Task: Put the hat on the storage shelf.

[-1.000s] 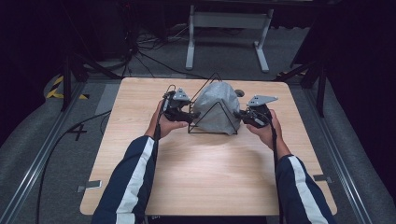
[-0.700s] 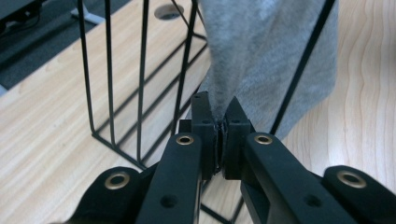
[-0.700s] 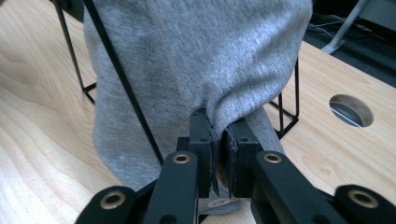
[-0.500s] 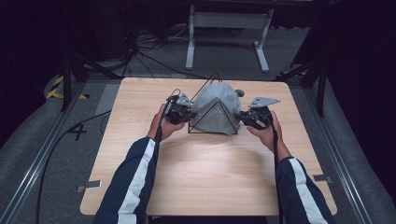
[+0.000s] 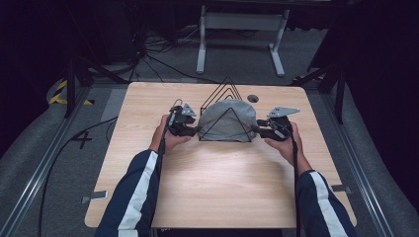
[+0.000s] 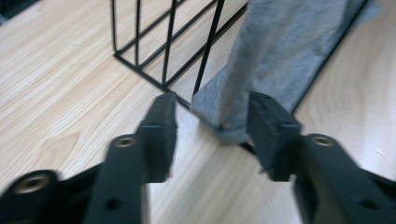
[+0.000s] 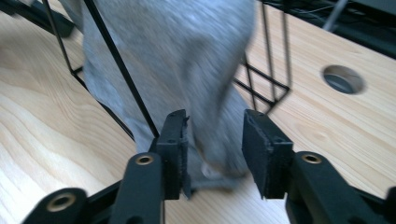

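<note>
I've got the grey cloth (image 5: 227, 120) draped in the wire rack (image 5: 223, 96) mid-table (image 5: 207, 192). Left gripper (image 6: 211, 123) jaws apart around its corner, right gripper (image 7: 214, 135) jaws apart around its other end. No writing readable anywhere.

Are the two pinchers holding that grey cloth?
No. Both grippers, left and right, are open around the grey cloth's bottom corners, not clamped.
</note>
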Demonstrator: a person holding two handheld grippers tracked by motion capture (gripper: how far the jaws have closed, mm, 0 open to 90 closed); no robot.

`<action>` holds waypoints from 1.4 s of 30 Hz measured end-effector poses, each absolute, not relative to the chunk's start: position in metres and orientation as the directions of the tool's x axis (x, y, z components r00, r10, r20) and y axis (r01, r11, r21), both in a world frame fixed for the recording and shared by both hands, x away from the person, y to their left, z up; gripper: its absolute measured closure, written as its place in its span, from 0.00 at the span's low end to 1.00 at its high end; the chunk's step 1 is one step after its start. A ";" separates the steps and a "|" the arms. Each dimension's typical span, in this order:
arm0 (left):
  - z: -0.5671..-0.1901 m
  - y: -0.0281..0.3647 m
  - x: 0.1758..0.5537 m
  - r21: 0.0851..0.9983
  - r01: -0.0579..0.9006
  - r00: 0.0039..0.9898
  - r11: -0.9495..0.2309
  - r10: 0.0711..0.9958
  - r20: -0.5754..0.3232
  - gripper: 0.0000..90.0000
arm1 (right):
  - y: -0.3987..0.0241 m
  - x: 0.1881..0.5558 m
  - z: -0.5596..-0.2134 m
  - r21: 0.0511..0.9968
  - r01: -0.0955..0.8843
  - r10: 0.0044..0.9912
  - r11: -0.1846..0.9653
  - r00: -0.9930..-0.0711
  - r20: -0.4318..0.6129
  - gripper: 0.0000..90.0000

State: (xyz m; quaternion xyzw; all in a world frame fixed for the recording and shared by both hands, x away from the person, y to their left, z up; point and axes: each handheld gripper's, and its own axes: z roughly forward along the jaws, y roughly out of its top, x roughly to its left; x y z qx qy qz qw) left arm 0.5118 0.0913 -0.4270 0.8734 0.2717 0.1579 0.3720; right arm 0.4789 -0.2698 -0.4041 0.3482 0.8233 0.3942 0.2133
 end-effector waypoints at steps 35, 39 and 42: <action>-0.481 0.228 0.356 0.722 0.417 0.804 -0.552 0.595 -0.010 0.22 | -0.369 0.340 -0.467 0.754 0.481 0.742 0.448 -0.670 -0.014 0.36; -0.481 0.228 0.356 0.722 0.418 0.803 -0.551 0.596 -0.010 0.21 | -0.368 0.339 -0.467 0.752 0.482 0.753 0.450 -0.658 -0.028 0.35; -0.482 0.228 0.356 0.721 0.421 0.800 -0.550 0.600 -0.010 0.20 | -0.368 0.340 -0.467 0.751 0.486 0.757 0.446 -0.653 -0.027 0.34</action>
